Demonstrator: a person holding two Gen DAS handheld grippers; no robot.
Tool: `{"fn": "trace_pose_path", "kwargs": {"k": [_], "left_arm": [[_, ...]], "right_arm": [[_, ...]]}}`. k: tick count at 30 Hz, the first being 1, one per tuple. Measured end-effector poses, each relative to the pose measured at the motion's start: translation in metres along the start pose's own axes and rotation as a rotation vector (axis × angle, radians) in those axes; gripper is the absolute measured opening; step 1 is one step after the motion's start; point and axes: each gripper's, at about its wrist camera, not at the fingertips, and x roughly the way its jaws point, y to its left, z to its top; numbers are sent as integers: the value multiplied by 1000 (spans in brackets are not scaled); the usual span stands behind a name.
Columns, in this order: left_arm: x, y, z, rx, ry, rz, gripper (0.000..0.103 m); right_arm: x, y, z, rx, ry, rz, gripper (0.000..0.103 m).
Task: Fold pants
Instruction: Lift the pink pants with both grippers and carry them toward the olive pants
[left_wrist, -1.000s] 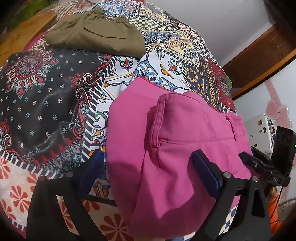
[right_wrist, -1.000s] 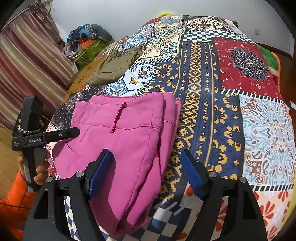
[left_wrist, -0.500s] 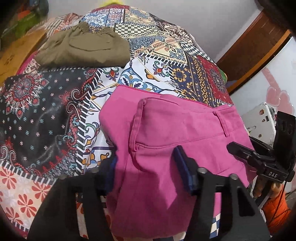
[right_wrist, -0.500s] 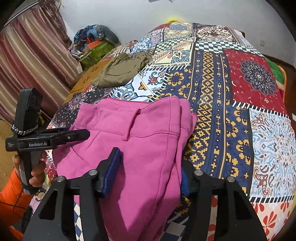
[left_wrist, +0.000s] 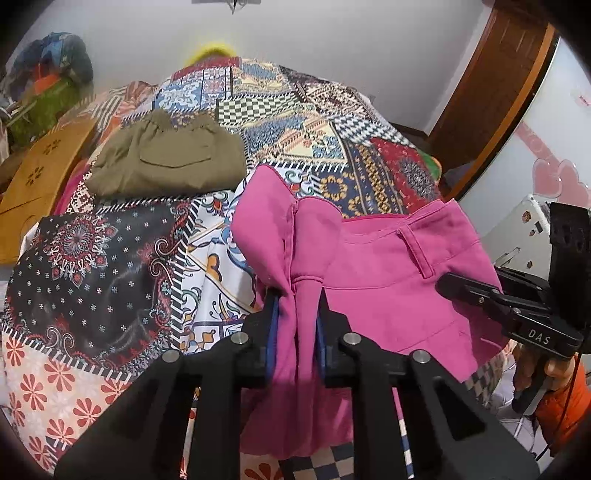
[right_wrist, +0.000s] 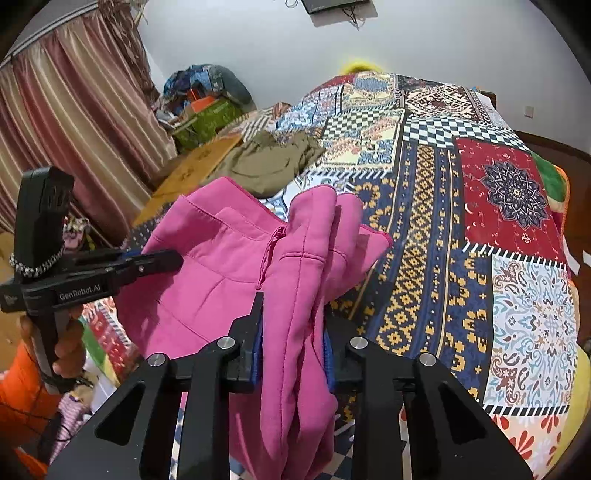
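The bright pink cotton pants (left_wrist: 391, 280), already doubled into a thick bundle, lie at the near edge of the bed under its patchwork-print quilt (right_wrist: 436, 229), and both ends are gathered up off it; the left gripper (left_wrist: 295, 325) has its jaws closing on a bunched ridge of cloth by the waistband corner, and the right gripper (right_wrist: 293, 343) has its jaws closing on a stack of several folded layers; the likely trouble is that either pinch catches only the outer layers, so the inner ones slide out and the fold falls open when lifted; uneven raising of the two ends could skew the bundle; carried too far, it could land on the folded olive-green pants (left_wrist: 166, 162) lying well beyond.
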Motion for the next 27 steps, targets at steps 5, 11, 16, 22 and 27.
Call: {"fn": "trace_pose_path", "kwargs": {"k": [5, 11, 16, 22, 27], "left_arm": [[-18, -3, 8, 1, -46, 3, 16], [-41, -3, 27, 5, -126, 19, 16], [-58, 5, 46, -10, -177, 25, 16], [-73, 18, 75, -11, -247, 47, 16], [-77, 38, 96, -35, -282, 61, 16]], "right_arm": [[-11, 7, 11, -16, -43, 7, 21], [-22, 16, 33, -37, -107, 17, 21], [-28, 28, 56, -69, -158, 21, 21], [-22, 36, 83, -80, -208, 30, 21], [-8, 41, 108, -79, -236, 50, 21]]}}
